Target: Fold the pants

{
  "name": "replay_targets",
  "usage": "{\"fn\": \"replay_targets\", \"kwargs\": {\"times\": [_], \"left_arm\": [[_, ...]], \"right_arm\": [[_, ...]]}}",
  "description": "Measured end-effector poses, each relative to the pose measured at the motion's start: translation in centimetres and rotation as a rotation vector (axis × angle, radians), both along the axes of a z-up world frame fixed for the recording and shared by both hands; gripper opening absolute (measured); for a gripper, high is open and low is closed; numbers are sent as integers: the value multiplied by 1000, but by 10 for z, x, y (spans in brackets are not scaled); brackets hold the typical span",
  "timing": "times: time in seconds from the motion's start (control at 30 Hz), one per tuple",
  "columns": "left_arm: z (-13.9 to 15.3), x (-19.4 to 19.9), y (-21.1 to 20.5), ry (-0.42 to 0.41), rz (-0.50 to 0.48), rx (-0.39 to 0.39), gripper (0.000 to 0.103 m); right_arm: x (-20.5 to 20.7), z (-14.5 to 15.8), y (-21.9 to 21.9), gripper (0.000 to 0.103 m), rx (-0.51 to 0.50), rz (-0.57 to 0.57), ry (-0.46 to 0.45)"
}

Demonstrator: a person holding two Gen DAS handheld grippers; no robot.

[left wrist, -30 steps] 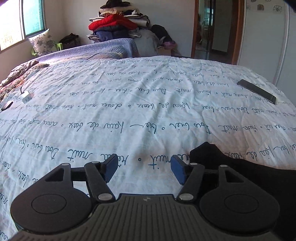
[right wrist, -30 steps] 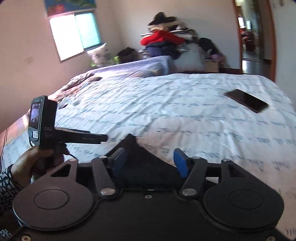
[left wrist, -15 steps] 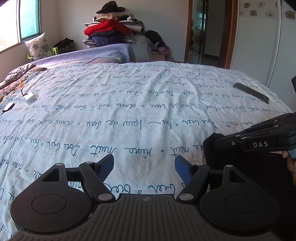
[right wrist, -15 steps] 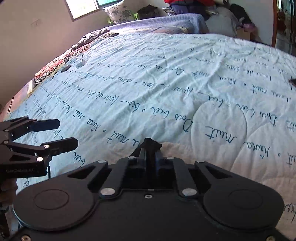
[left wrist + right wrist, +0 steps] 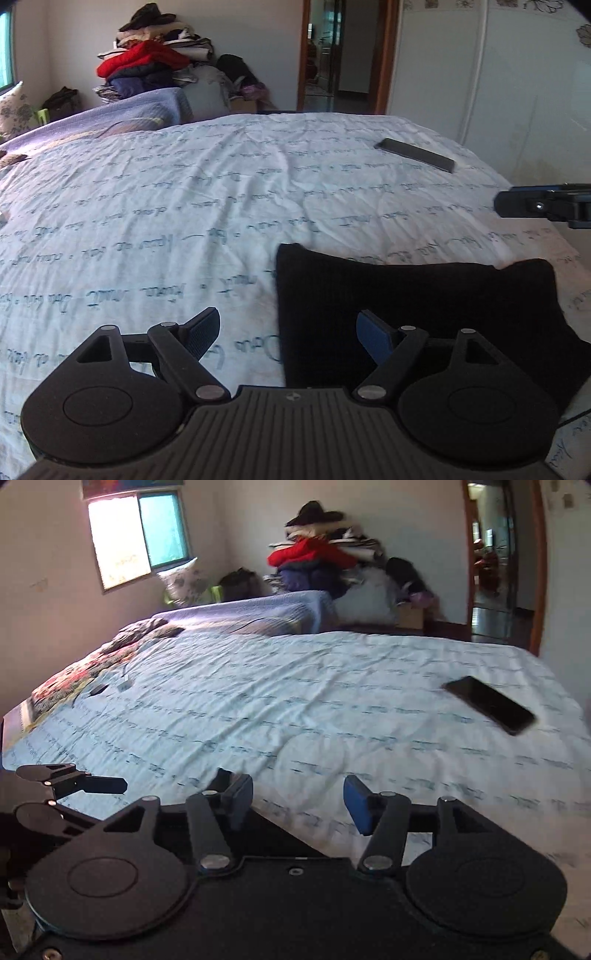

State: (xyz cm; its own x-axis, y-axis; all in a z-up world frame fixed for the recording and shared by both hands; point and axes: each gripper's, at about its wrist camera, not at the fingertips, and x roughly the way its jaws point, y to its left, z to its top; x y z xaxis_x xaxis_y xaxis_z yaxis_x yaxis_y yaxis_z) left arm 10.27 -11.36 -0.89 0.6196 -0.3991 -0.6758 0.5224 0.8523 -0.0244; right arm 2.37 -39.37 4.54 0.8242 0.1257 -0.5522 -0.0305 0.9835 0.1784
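Note:
The black pants lie folded into a flat rectangle on the bed's pale blue script-printed cover. My left gripper hovers over their left edge. Its jaws are opening, and the pads touch nothing. One finger of the right gripper pokes in from the right edge. In the right wrist view my right gripper is opening too, with only bedcover between its pads. The pants' corner sits dark below its left finger. A left gripper finger shows at the left.
A black phone lies on the cover at the far right. A heap of clothes stands behind the bed by the wall. A small white plug and a cable lie near the bed's left side. A doorway is at the back.
Half a second ago the right gripper was shut on a pinch of black cloth. It has let go, opened and drawn back. The left gripper has widened and swung right over the pants.

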Motion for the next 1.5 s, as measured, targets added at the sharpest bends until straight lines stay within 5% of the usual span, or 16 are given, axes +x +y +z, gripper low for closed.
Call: {"fn": "replay_targets", "kwargs": {"times": [0.17,0.3,0.47,0.53,0.57,0.7,0.87,0.9,0.97,1.27,1.37,1.5], "left_arm": [[-10,-29,-47,9,-136,15,84],[-24,-51,-81,-31,-226,93,84],[-33,-67,-95,-129,-220,162,86],[-33,-65,-97,-125,-215,162,87],[-33,-64,-96,-114,-209,159,87],[-29,-58,-90,-78,-202,123,89],[-33,-55,-93,-45,-185,126,92],[-32,-56,-91,-48,-189,122,92],[-28,-59,-87,-47,-203,106,92],[-25,-65,-88,22,-220,40,92],[-27,-72,-93,34,-231,37,93],[-30,-82,-97,31,-246,42,93]], "right_arm": [[-63,-20,-52,56,100,-188,9],[-67,-48,-64,56,251,-173,16],[-46,-66,-64,56,353,-110,24],[-38,-75,-73,40,448,-108,37],[-36,-78,-76,11,481,-113,34],[-43,-73,-76,3,413,-181,-6],[-30,-82,-69,7,311,-236,78],[-37,-78,-69,21,278,-259,65],[-56,-65,-68,29,223,-308,29],[-134,-50,-17,31,168,-211,33],[-136,-57,-2,52,140,-187,38],[-136,-60,10,47,70,-189,43]]}}
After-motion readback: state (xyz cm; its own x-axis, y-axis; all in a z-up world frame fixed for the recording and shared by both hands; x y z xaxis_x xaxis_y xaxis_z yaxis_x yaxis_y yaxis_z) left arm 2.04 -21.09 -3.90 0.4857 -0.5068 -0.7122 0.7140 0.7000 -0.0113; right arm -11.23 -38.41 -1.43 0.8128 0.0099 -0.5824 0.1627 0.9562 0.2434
